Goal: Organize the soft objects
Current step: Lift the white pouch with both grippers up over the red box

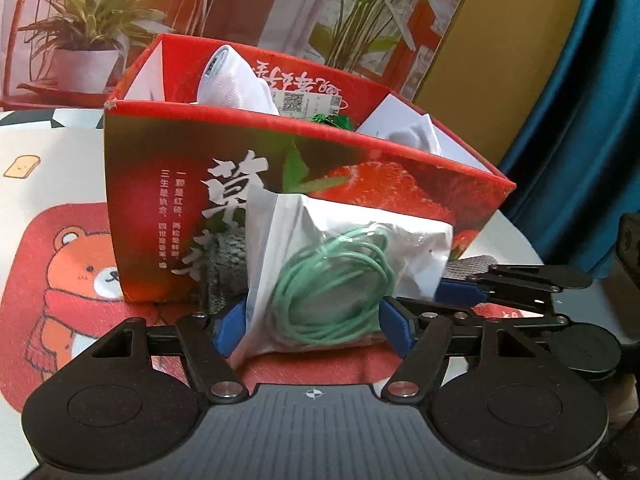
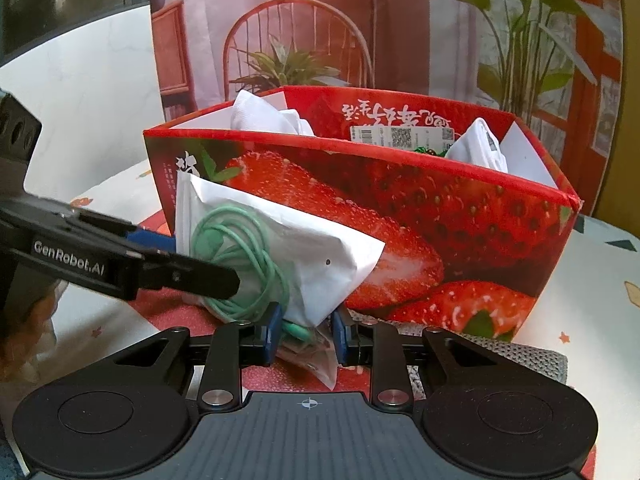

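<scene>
A white plastic bag (image 1: 352, 240) with a coiled green cord (image 1: 332, 292) inside stands upright against the front of a red strawberry box (image 1: 160, 200). My left gripper (image 1: 312, 328) is shut on the bag, one blue pad pressing each side. In the right wrist view my right gripper (image 2: 306, 336) is shut on the bottom corner of the same bag (image 2: 328, 264). One black finger (image 2: 188, 276) of the left gripper crosses the bag's front there. White socks (image 1: 236, 80) and a green item lie inside the box (image 2: 460, 220).
A grey knitted cloth (image 2: 488, 354) lies on the table by the box's front right corner. A dark knitted piece (image 1: 226, 268) sits between bag and box. A bear-print mat (image 1: 76, 280) covers the table. A printed backdrop with plants (image 1: 84, 40) stands behind.
</scene>
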`<state>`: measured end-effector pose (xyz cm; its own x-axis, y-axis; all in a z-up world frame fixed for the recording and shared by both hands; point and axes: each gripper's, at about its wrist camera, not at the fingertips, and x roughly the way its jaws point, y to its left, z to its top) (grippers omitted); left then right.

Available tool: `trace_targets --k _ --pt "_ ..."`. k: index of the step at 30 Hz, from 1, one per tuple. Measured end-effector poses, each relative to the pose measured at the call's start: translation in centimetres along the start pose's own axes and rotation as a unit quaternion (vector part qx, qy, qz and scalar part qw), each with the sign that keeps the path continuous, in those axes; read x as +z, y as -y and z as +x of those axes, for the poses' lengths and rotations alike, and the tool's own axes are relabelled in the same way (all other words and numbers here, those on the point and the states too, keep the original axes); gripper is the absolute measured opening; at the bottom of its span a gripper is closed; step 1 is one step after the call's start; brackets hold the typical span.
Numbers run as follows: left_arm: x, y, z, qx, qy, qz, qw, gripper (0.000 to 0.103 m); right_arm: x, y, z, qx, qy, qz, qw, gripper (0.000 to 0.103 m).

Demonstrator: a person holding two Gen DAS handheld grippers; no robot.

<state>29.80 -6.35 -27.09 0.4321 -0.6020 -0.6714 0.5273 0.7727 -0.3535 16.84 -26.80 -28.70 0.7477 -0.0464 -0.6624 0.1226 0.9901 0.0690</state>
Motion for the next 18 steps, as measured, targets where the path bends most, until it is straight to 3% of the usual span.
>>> trace_targets --k 3,5,7,15,18 --pt "-0.5 0.1 -0.7 -0.001 -0.003 -0.002 1.0000 0.061 0.0 -0.3 -0.2 -0.001 -0.001 0.001 1.000 0.022" --pt "-0.8 -0.1 -1.1 0.006 -0.006 0.000 1.0000 0.046 0.0 -0.3 -0.4 -0.001 -0.003 0.007 1.000 0.022" --pt "-1.0 -0.4 -1.4 0.009 -0.007 -0.004 0.9999 0.039 -0.1 -0.4 -0.7 0.000 -0.003 0.012 1.000 0.022" --pt "-0.7 -0.2 -1.0 0.016 -0.012 0.002 0.9998 0.039 -0.6 -0.9 -1.6 -0.004 -0.006 0.000 1.000 0.019" --pt "-0.5 -0.9 -0.3 0.011 -0.014 -0.018 0.9997 0.048 -0.7 -0.7 -1.4 -0.009 -0.009 0.007 1.000 0.018"
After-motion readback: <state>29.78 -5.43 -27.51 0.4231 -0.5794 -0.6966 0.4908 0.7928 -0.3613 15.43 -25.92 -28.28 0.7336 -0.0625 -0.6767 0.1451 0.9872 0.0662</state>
